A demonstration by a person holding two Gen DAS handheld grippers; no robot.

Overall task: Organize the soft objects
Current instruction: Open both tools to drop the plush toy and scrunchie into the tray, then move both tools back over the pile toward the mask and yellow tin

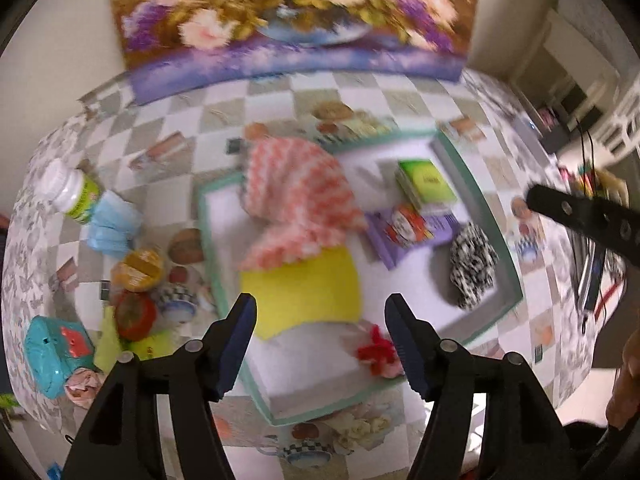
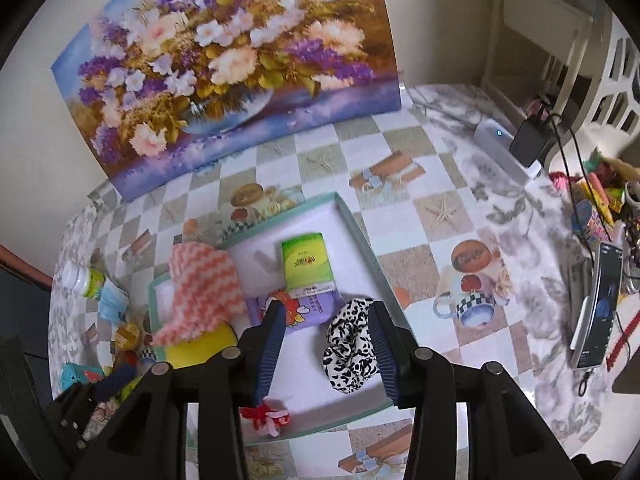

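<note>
with both the left gripper (image 1: 320, 340) and right gripper (image 2: 326, 344) spread and holding nothing, the pink-and-white zigzag knit cloth (image 1: 296, 196) draped over the shallow teal-rimmed white tray (image 1: 496, 216) edge may slide out.

I count one tray (image 2: 362, 236) at my twelve o'clock, holding six soft things: one pink zigzag cloth (image 2: 204, 292), one yellow sponge (image 1: 304, 292), two tissue packs, green (image 2: 306, 266) and purple (image 2: 316, 308), one leopard scrunchie (image 2: 352, 344) and one red bow (image 2: 266, 414). At nine o'clock I see one bottle (image 1: 70, 192).
</note>
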